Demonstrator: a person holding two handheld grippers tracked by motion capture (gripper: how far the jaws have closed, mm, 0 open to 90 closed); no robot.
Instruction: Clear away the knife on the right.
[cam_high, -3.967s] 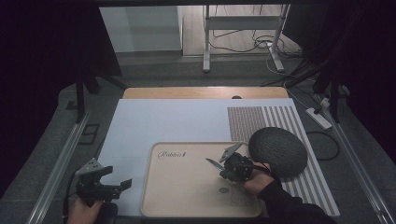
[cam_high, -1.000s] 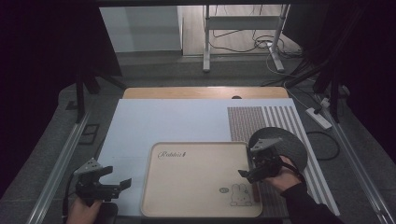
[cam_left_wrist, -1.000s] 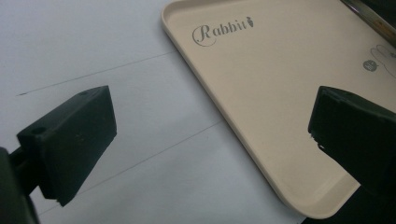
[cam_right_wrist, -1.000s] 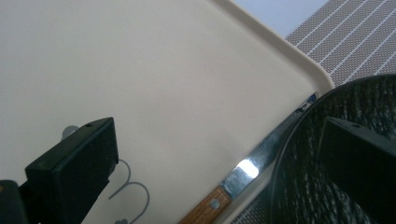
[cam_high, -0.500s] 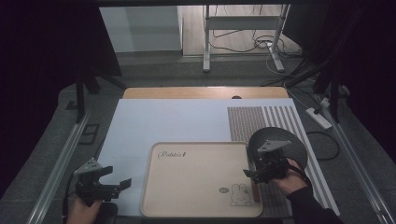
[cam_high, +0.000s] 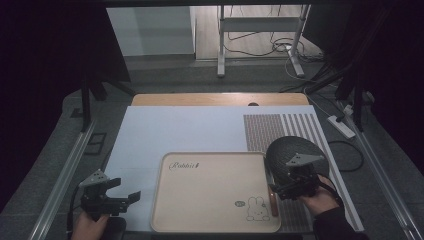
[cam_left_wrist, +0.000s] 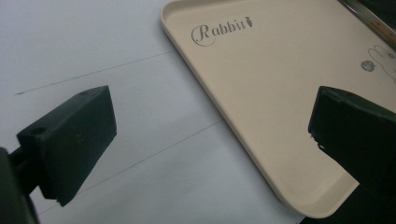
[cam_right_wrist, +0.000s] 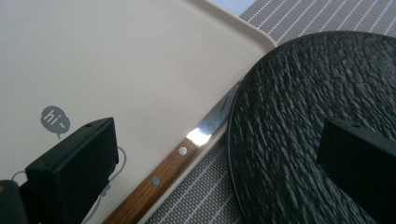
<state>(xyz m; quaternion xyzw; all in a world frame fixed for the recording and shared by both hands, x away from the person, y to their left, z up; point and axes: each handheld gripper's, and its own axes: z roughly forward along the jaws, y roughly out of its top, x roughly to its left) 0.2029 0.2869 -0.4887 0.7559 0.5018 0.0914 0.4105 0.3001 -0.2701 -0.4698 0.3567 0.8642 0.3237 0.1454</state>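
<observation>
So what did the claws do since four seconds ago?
The right claw carried the knife from mid-tray to the tray's right edge, let go and backed toward the black plate. The left claw, tray and plate stayed put.

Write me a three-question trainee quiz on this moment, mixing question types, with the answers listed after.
1. True or false: the knife lies along the right edge of the beige tray, next to the black plate.
2. What word is printed on the tray near its far left corner?
3. The right gripper is: A) shut on the knife, B) open and holding nothing, C) shut on the plate.

Key
1. True; its wooden handle points toward the person.
2. Rabbit.
3. B; the left gripper is open too, beside the tray.
</observation>
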